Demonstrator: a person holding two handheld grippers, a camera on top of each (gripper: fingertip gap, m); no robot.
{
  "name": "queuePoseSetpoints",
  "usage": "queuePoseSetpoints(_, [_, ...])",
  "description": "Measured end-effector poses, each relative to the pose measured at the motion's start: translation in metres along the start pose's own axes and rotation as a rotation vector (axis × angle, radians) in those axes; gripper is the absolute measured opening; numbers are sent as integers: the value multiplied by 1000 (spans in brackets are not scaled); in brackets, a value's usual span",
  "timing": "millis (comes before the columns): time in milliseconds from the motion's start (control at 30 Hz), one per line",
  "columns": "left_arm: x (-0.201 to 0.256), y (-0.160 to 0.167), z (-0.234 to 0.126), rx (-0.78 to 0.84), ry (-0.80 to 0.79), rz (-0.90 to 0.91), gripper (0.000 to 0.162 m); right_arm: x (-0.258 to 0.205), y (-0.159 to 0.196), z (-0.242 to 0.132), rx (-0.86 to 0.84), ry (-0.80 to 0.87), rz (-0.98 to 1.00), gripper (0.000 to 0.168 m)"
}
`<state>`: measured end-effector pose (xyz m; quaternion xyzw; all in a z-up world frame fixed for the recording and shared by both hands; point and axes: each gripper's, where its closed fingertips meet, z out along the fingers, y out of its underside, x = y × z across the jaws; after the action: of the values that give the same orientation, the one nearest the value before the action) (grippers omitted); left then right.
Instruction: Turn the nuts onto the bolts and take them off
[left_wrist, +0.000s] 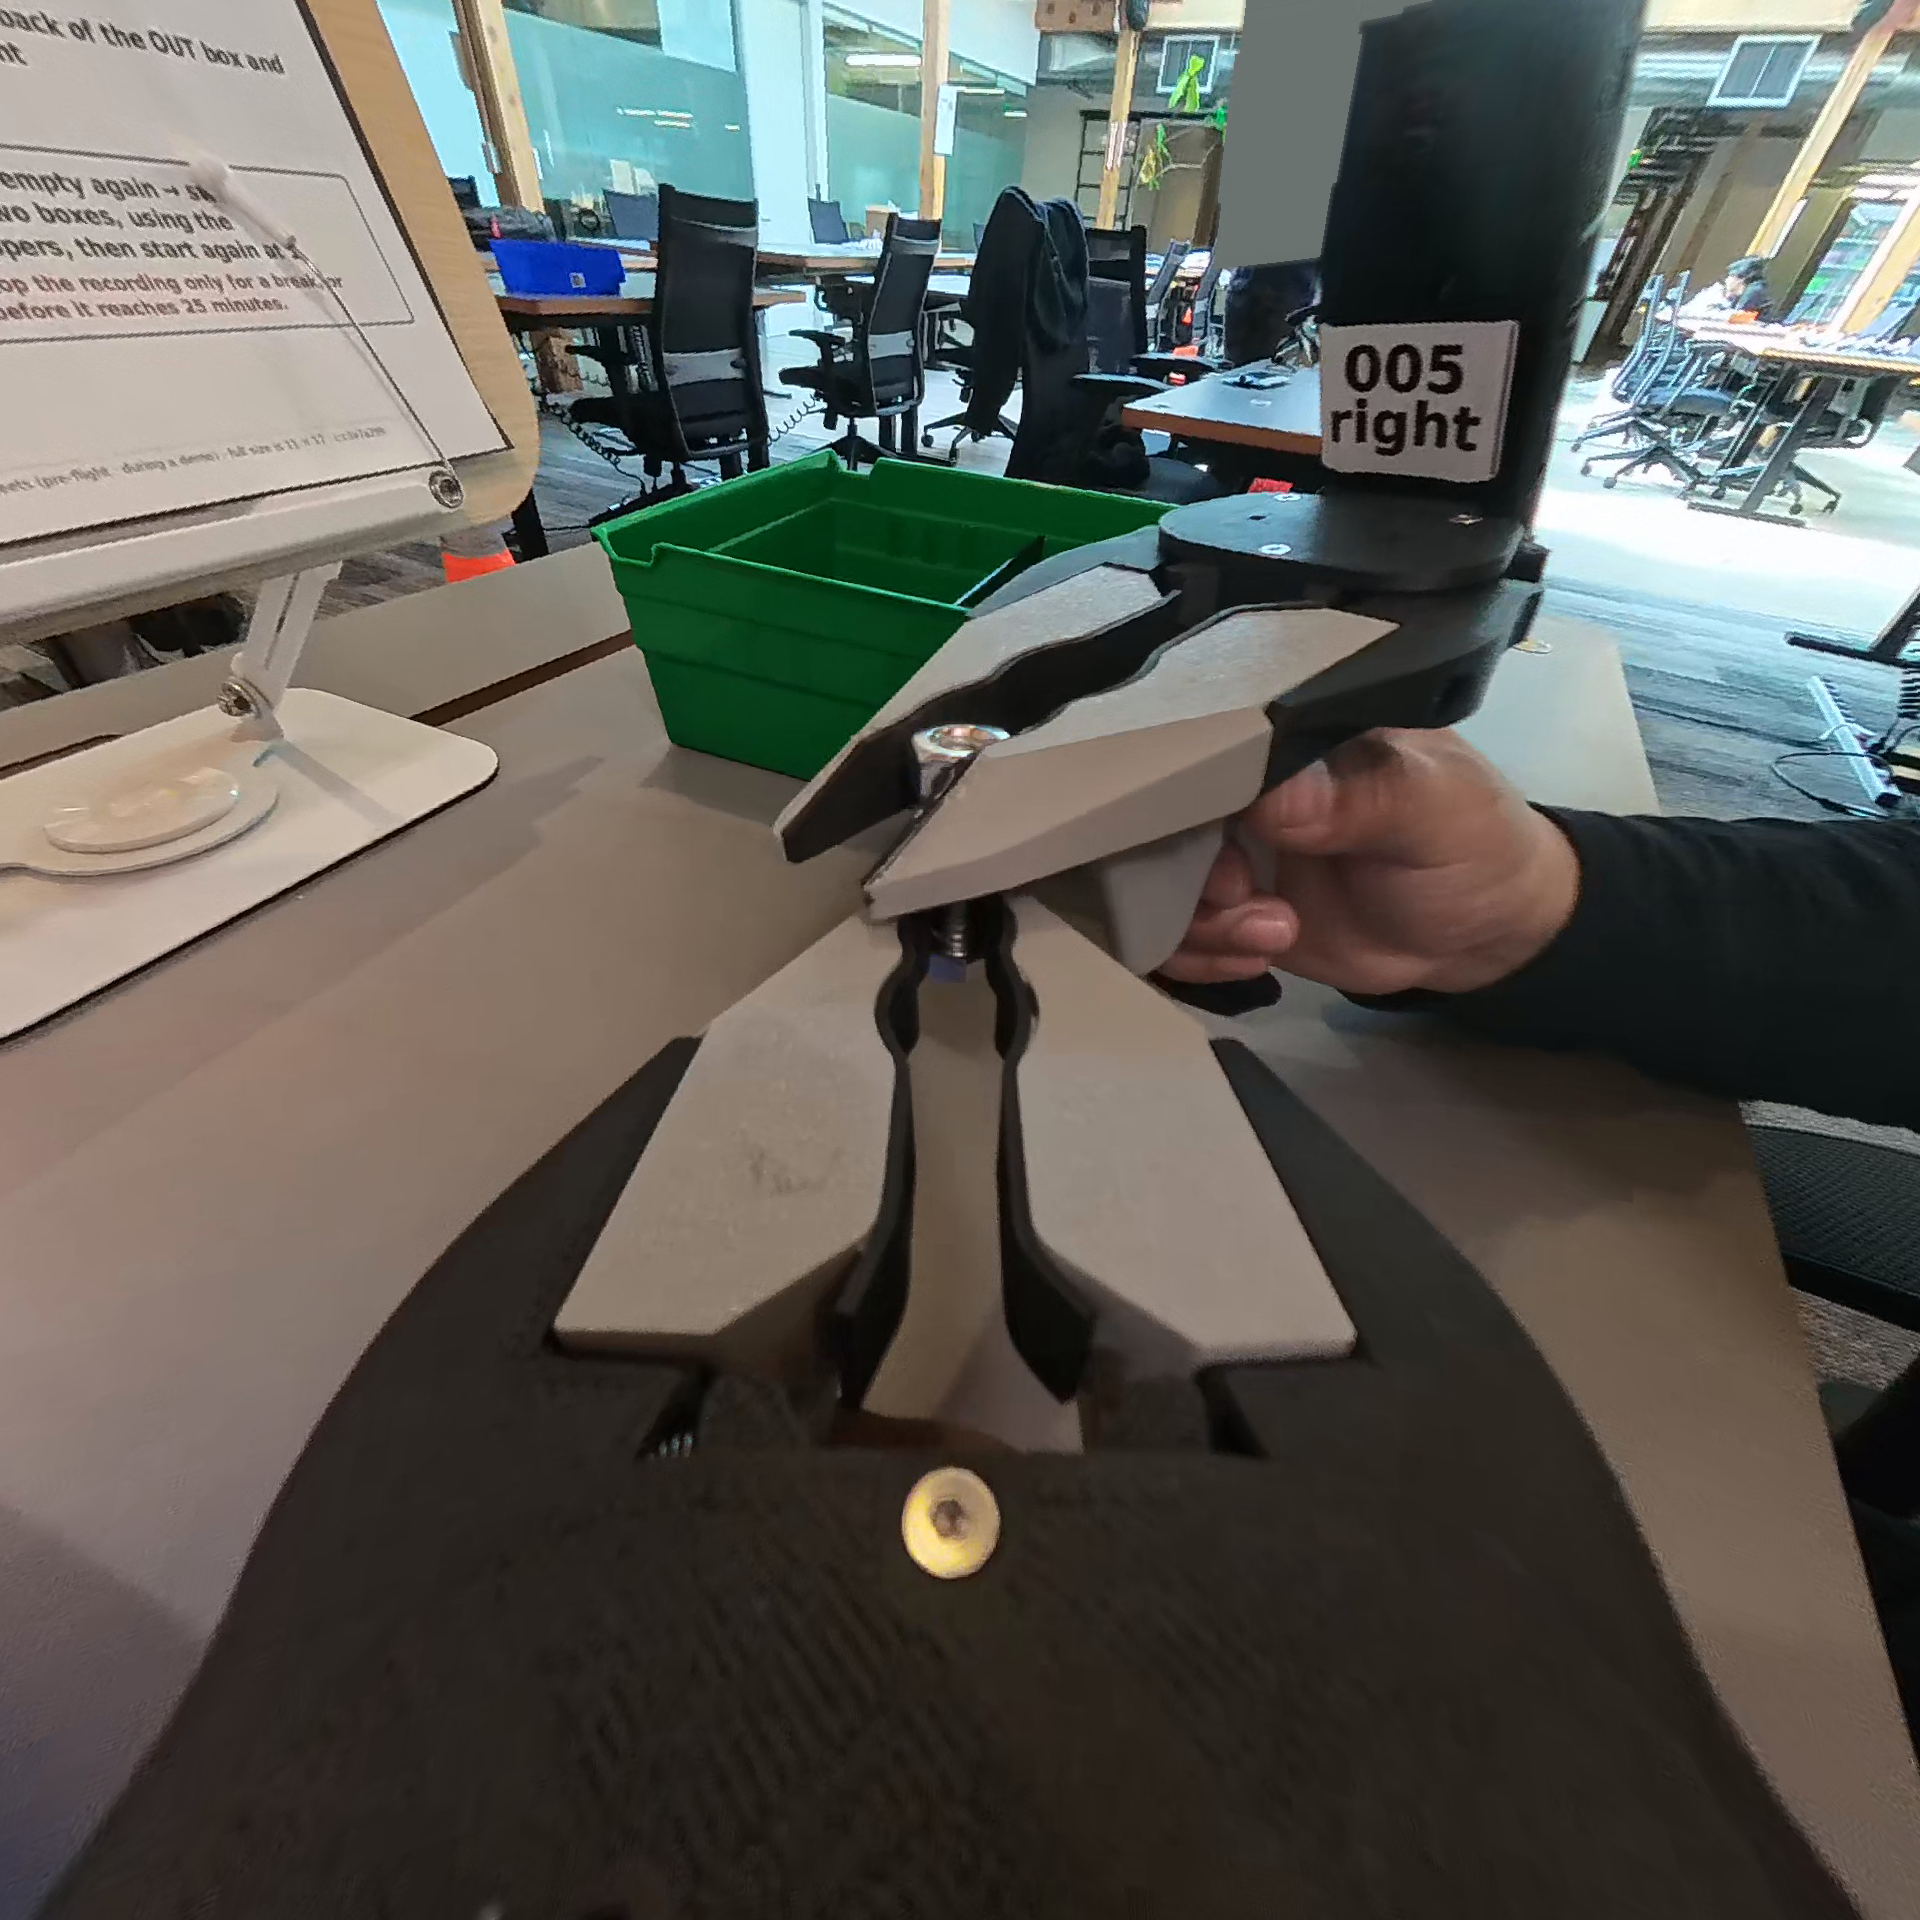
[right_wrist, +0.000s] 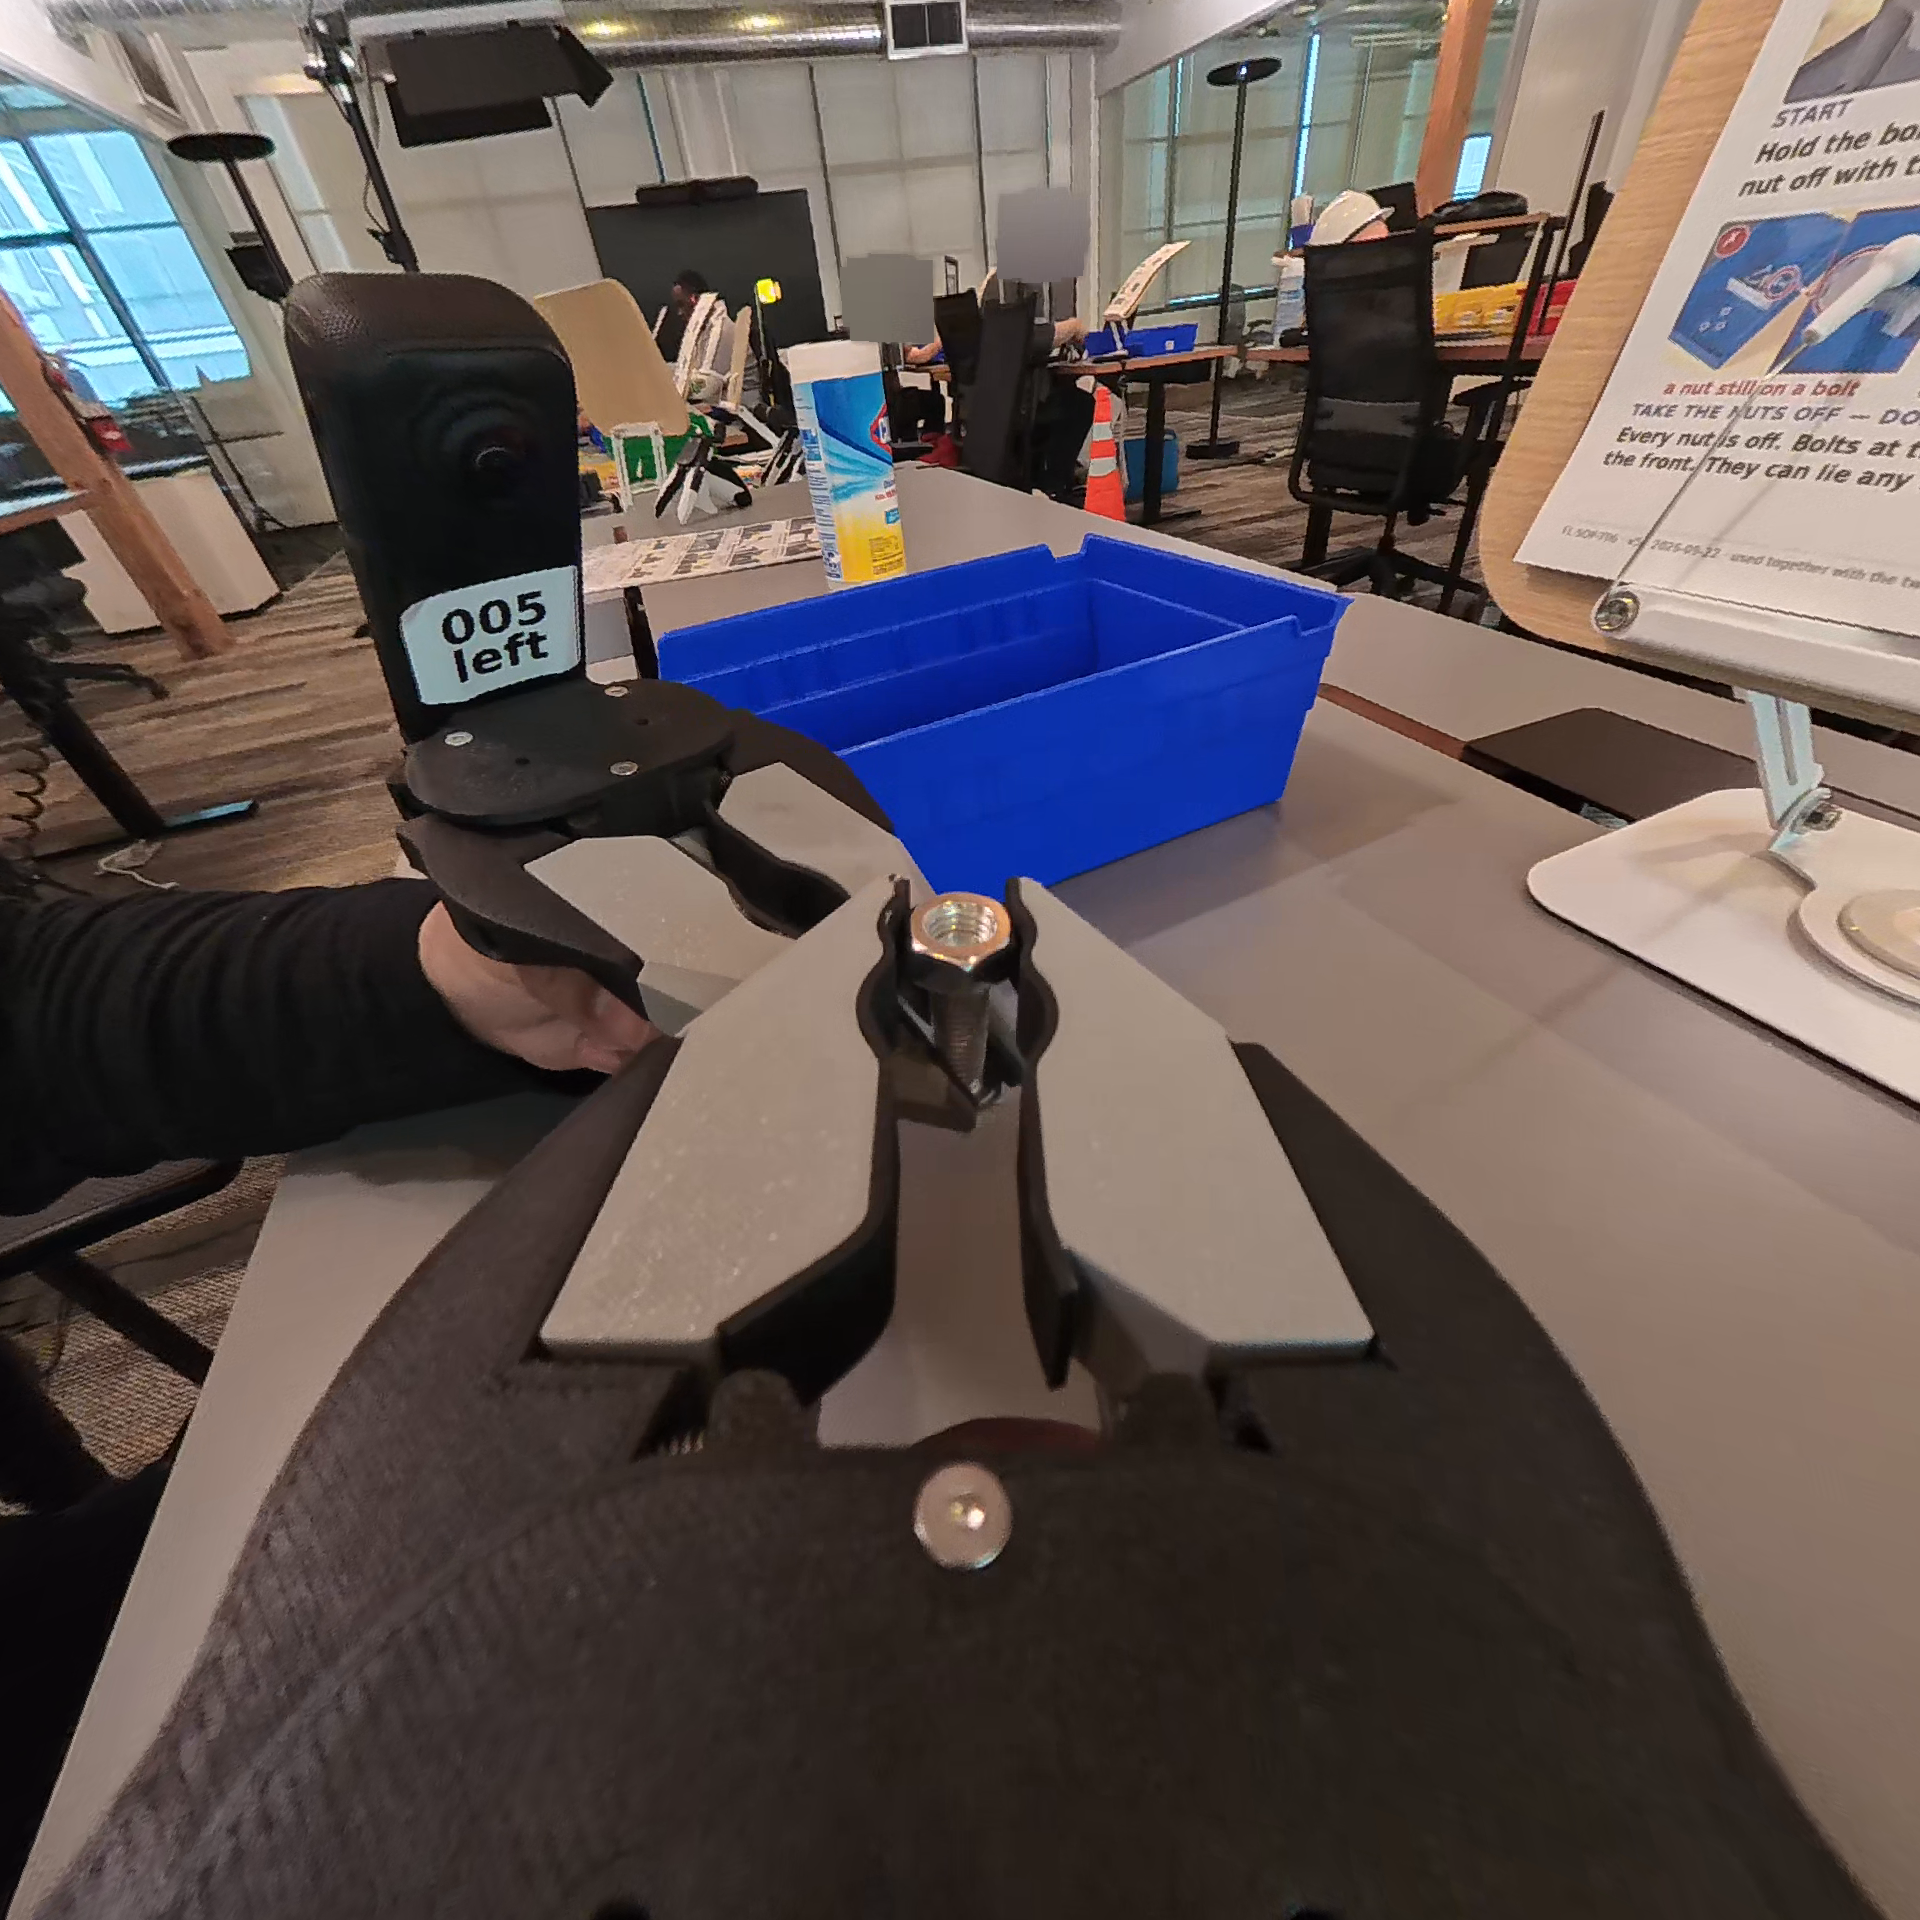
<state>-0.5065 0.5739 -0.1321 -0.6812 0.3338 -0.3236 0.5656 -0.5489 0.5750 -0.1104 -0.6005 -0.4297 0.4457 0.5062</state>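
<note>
My left gripper (left_wrist: 951, 935) is shut on the threaded shank of a silver bolt (left_wrist: 951, 940), which stands upright above the grey table (left_wrist: 364, 1039). My right gripper (left_wrist: 862, 847) comes in from the right, just above it, and is shut on a shiny hex nut (left_wrist: 951, 753). In the right wrist view the right gripper (right_wrist: 956, 894) holds the nut (right_wrist: 956, 928) with its threaded hole facing up. The bolt's thread (right_wrist: 966, 1039) runs down below it. The left gripper's fingers (right_wrist: 623, 883) reach in from the left underneath. I cannot tell how far the nut sits on the thread.
A green bin (left_wrist: 790, 644) stands behind the grippers in the left view, a blue bin (right_wrist: 1039, 790) in the right view. An instruction sheet on a white stand (left_wrist: 239, 790) is on the table, also in the right view (right_wrist: 1714, 914). A wipes canister (right_wrist: 847, 468) stands beyond the blue bin. Left and right tips are no more than a few centimetres apart.
</note>
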Motion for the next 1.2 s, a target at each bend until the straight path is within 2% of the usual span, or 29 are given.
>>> queuePoseSetpoints(400, [-1, 0, 0, 2, 1, -9, 6, 2, -1, 0, 3, 19, -5, 15])
queuePoseSetpoints(667, [-11, -2, -3, 16, -38, -32, 6, 6, -3, -2, 22, 40, 15, 29])
queuePoseSetpoints(933, [-27, 1, -7, 10, -91, -76, 6, 9, -4, -3, 24, 88, -29, 30])
queuePoseSetpoints(1200, [-12, 6, 2, -29, -75, -45, 6, 7, 1, 4, 11, 91, -25, 27])
